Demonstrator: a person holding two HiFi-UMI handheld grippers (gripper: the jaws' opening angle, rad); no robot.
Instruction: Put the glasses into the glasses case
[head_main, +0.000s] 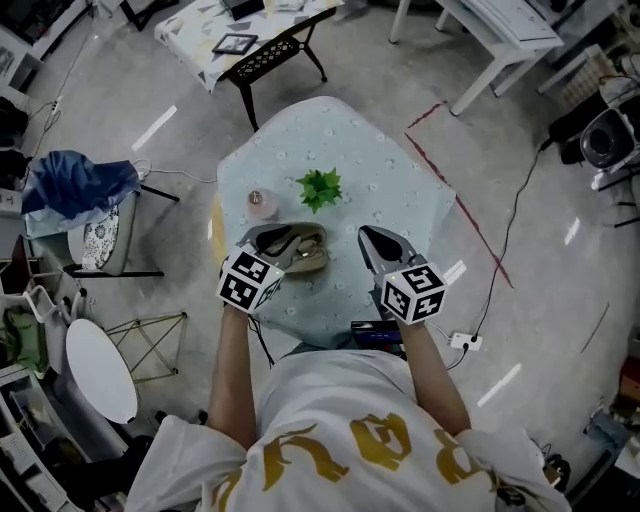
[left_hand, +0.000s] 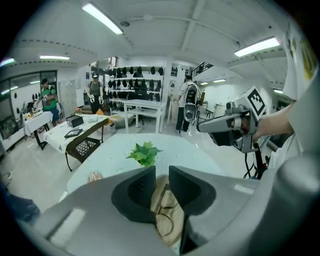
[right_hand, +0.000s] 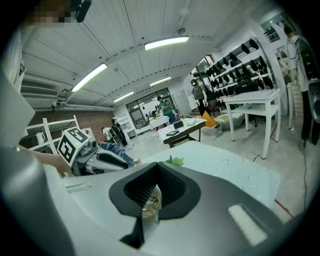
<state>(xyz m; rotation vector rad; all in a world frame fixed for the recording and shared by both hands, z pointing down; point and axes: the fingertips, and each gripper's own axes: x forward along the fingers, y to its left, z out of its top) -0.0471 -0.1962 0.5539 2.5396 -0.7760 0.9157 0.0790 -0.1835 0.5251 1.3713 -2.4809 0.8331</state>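
The left gripper (head_main: 266, 246) sat at about 8 o'clock of the tan soft glasses case (head_main: 312, 258) on the pale blue, dotted round table (head_main: 400, 170). Its jaws were drawn in to a narrow gap with the near end of the case between them, and they seemed to pinch it, though how firmly could not be judged. The thin wire-rimmed glasses (left_hand: 163, 220) lay on the tan surface of the case, just past the jaws, one rim running under the inner jaw. Whether they were fully seated inside or only resting on the open case was not clear. A small pinkish jar (head_main: 261, 203) stood at 10 o'clock of the case, and a small green leafy plant (head_main: 320, 188) at 12 o'clock, both apart from it.

The right gripper (head_main: 372, 240) hung at 3 o'clock of the case, near it but not touching. Its jaws met at the tips and appeared to hold nothing, with only a pale glint showing through the slit behind them.

The step in hand looked like the last one: case steadied, glasses at or in it. The next move would likely call for the right gripper to nudge the frame fully in and fold the case shut without bending the thin arms
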